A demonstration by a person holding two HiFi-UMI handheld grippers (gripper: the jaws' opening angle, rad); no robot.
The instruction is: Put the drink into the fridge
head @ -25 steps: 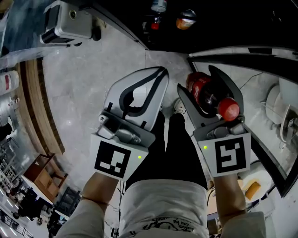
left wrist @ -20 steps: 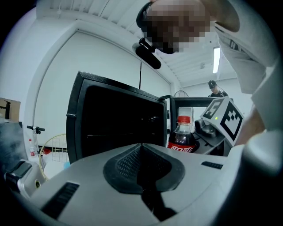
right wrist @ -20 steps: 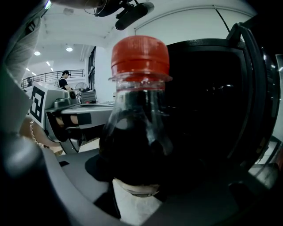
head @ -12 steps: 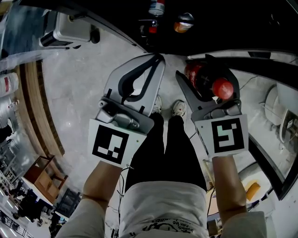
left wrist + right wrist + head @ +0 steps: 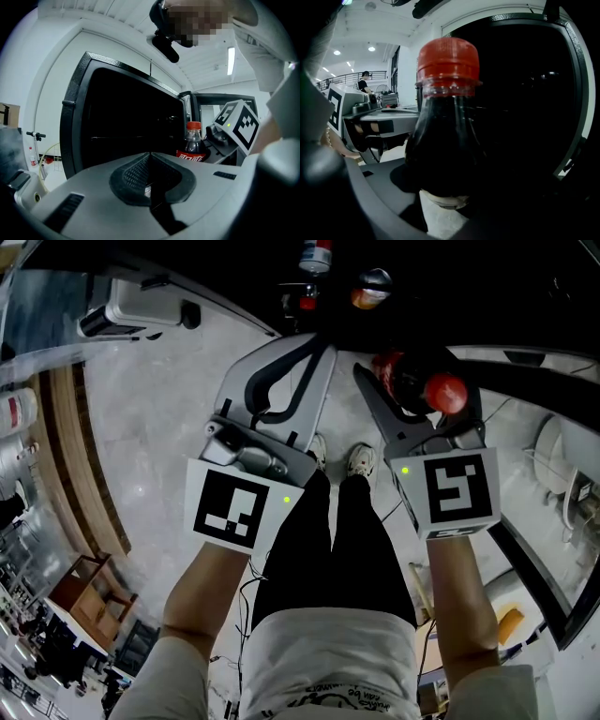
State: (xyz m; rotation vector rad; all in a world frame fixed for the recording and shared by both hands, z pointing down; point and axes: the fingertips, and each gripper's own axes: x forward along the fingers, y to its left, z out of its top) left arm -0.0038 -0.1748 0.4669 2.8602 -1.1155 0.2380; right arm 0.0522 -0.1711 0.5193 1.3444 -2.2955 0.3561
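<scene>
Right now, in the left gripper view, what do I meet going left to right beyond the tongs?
Dark fridge opening → cola bottle → marker cube.

The bottle is clear, glossy plastic over a dark liquid; its cap is red plastic with a dull sheen. The left gripper has a smooth, matt grey plastic shell, and its fingers carry black, grid-textured, rubbery-looking pads. The right gripper is darker matt grey plastic. The marker cube has flat white faces printed black. The fridge frame is black, pebbled and slightly shiny. The floor is pale, mottled and stone-like. The trousers are black cloth.
</scene>
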